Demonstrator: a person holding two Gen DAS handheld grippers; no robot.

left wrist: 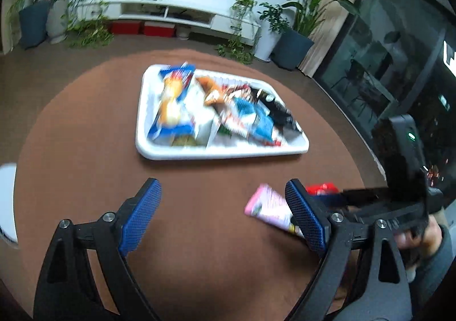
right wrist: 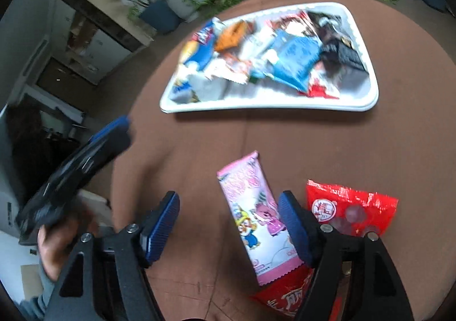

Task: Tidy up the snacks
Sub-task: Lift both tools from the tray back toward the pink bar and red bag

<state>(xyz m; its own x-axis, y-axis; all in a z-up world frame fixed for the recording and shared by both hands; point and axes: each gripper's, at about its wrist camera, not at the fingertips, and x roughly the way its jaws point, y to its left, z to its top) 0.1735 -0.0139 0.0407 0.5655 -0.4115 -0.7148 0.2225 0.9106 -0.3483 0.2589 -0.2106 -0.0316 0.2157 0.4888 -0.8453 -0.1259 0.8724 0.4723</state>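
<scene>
A white tray (left wrist: pixel 176 154) (right wrist: pixel 256 105) full of several snack packets sits on the round brown table. A pink snack packet (right wrist: pixel 250 215) (left wrist: pixel 268 208) lies flat on the table nearer to me, with a red packet (right wrist: pixel 353 208) (left wrist: pixel 322 188) to its right and another red packet (right wrist: pixel 285 295) under its near end. My left gripper (left wrist: pixel 225 212) is open above bare tabletop, its right finger just over the pink packet's edge. My right gripper (right wrist: pixel 229 221) is open, nothing between its pads; its right finger overlaps the pink packet.
In the left wrist view the other hand-held gripper (left wrist: pixel 399 178) and a hand are at the right. A white object (left wrist: pixel 7 201) sits at the table's left edge. Potted plants (left wrist: pixel 296 21) and a low white cabinet (left wrist: pixel 171 11) stand beyond the table.
</scene>
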